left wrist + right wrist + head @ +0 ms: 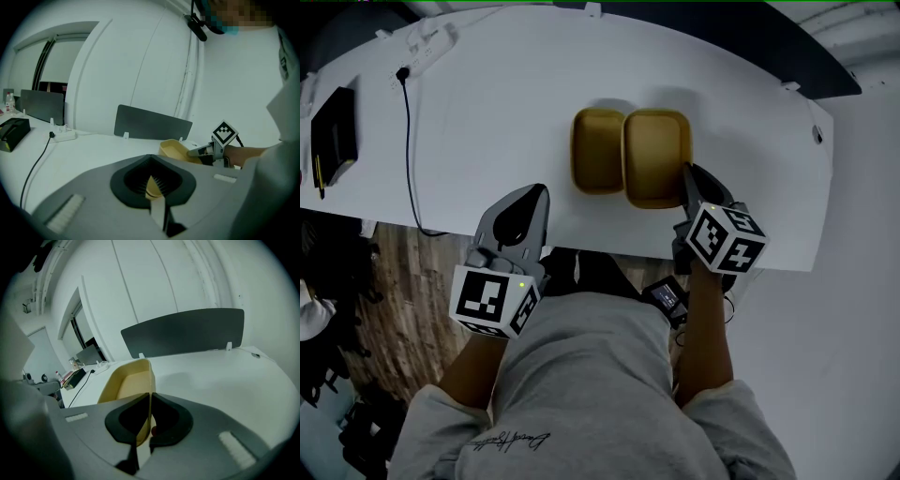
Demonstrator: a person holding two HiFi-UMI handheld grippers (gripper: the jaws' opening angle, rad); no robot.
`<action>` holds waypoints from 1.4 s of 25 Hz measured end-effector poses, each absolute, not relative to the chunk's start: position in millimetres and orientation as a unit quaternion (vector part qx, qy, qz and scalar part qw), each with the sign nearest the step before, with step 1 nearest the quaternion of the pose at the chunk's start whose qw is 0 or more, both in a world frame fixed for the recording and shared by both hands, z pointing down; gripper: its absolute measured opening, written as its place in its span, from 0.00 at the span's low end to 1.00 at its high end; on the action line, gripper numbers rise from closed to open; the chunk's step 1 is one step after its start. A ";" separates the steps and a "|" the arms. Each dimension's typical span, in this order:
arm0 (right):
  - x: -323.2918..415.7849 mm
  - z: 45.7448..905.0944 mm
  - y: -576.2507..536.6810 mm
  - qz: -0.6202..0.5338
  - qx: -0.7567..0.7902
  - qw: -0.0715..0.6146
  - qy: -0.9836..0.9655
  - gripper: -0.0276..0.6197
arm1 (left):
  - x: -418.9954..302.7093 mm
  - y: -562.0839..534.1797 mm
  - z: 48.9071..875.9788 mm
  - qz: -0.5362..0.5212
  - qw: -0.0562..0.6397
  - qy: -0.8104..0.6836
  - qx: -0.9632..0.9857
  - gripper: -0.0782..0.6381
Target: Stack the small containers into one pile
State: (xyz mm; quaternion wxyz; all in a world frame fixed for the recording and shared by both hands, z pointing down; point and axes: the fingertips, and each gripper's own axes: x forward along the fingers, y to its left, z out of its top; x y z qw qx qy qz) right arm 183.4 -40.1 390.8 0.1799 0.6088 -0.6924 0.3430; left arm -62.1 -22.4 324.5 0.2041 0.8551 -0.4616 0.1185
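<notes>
Two yellow small containers sit side by side on the white table point(506, 122). My right gripper point(686, 178) is shut on the near right rim of the right container point(656, 155); in the right gripper view that thin rim point(140, 380) is pinched between the jaws point(150, 397). This container looks slightly raised, its edge overlapping the left container point(596, 150). My left gripper point(536, 199) hovers over the table's near edge, left of both, shut with nothing held. In the left gripper view its jaws point(151, 161) are closed, with the containers point(174, 150) and the right gripper point(206, 151) beyond.
A black box point(333, 133) lies at the table's left end. A power strip point(422, 52) with a black cable point(408, 141) sits at the back left. Grey divider panels point(152, 123) stand along the far edge. The person's torso is against the near edge.
</notes>
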 end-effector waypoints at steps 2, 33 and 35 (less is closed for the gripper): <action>175.6 393.2 -43.7 0.345 0.602 0.179 -0.697 0.09 | -67.6 -21.3 324.1 0.118 0.205 -0.467 0.852 0.11; 103.2 445.8 -66.3 0.394 0.584 0.192 -0.683 0.09 | -129.5 -21.7 340.3 0.141 0.220 -0.499 0.826 0.11; 103.1 447.8 -66.5 0.396 0.585 0.192 -0.681 0.09 | -128.7 -22.5 342.2 0.142 0.221 -0.497 0.827 0.11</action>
